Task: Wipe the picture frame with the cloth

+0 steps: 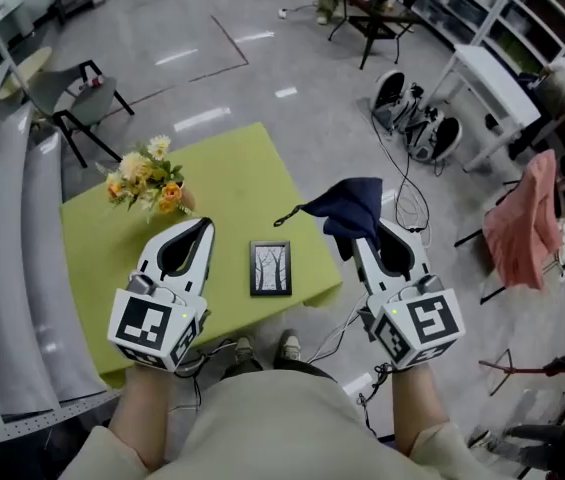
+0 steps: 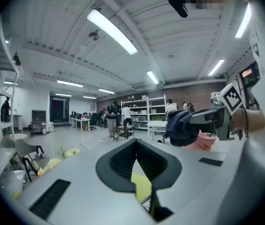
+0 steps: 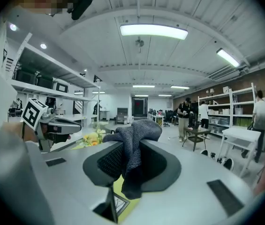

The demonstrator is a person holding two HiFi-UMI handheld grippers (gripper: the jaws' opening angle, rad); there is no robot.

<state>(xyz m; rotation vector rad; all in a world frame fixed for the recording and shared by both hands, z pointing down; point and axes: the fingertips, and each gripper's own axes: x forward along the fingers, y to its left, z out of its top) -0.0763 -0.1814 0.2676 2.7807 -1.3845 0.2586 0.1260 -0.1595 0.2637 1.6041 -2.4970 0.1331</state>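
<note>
Pinches the cloth (image 1: 352, 208) in the right tongs (image 1: 359, 241), holds the left tongs (image 1: 202, 227) pressed together and empty, wiping not begun; next likely needs lowering onto the picture frame (image 1: 270, 267) between them.

The picture frame (image 1: 270, 268) is a small black one with a black-and-white print of bare trees (looks like two of them). It's lying flat, face up, upright the long way, on the yellow-green table (image 1: 232, 173) near its front edge. The cloth (image 1: 352, 208) is dark navy and knit-looking, bunched up and pinched in the right gripper (image 1: 360, 240). It's held in the air off to the frame's right, not touching it, one corner sticking out left.
</note>
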